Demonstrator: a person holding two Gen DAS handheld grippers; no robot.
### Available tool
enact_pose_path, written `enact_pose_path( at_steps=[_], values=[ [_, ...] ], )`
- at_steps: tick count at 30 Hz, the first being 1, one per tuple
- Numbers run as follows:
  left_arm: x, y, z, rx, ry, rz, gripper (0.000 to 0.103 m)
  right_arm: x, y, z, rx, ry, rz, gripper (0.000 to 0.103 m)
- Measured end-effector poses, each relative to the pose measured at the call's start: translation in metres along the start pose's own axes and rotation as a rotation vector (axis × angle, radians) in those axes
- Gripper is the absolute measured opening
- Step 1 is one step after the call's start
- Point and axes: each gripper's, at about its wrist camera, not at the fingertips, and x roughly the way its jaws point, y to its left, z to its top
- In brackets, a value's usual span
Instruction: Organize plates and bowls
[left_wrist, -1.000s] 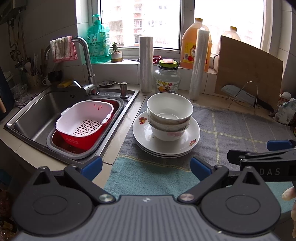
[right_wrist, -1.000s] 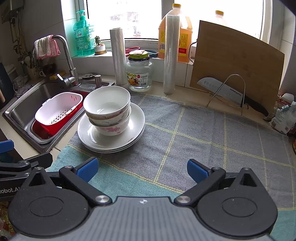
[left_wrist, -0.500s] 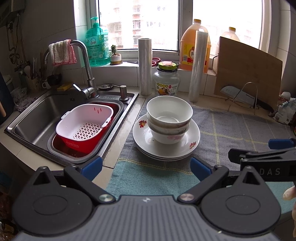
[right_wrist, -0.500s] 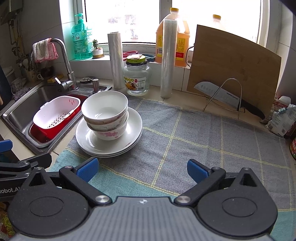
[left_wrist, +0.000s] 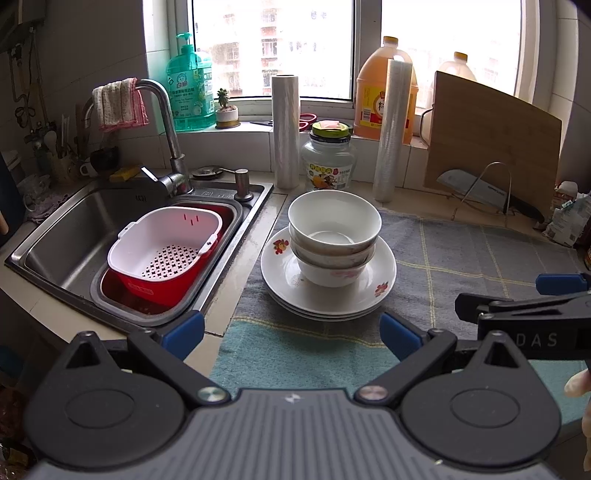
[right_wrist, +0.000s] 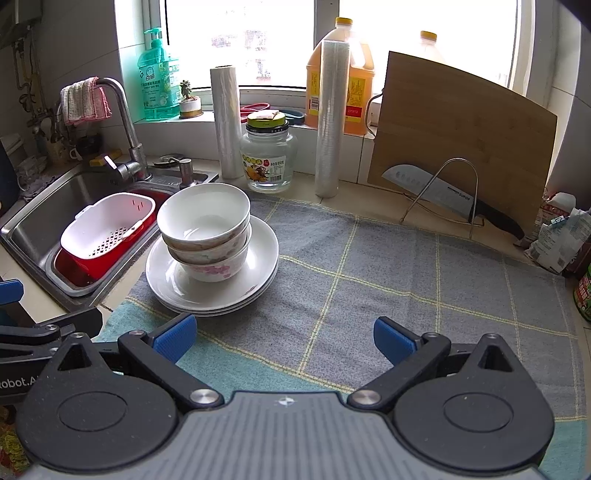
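Three white bowls (left_wrist: 334, 232) (right_wrist: 205, 229) are nested in a stack on top of a stack of white flowered plates (left_wrist: 284, 273) (right_wrist: 258, 266). The pile rests on a grey and teal checked cloth (left_wrist: 461, 254) (right_wrist: 369, 266) beside the sink. My left gripper (left_wrist: 291, 332) is open and empty, just short of the plates' near rim. My right gripper (right_wrist: 282, 336) is open and empty too, over the cloth to the right of the pile. Each gripper shows at the edge of the other's view.
A steel sink (left_wrist: 66, 221) at the left holds a white colander in a red basin (left_wrist: 162, 251). A tap (left_wrist: 166, 122), two film rolls (left_wrist: 285, 133), a glass jar (left_wrist: 328, 158), oil bottles (left_wrist: 380, 96), a cutting board (right_wrist: 461, 147) and a knife on a wire rack (right_wrist: 443, 199) line the back.
Both grippers have drawn back and risen slightly; the dish pile sits a little farther off in both views. The jaws stay open and the dishes have not moved.
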Motion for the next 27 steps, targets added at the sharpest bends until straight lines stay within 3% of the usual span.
enact_pose_path(
  at_steps=[27],
  values=[
    [0.0011,0.0026,0.0013,0.000,0.004,0.003,0.101,0.0016,0.0017,0.0027,-0.006,0.001,-0.006,0.103]
  ],
)
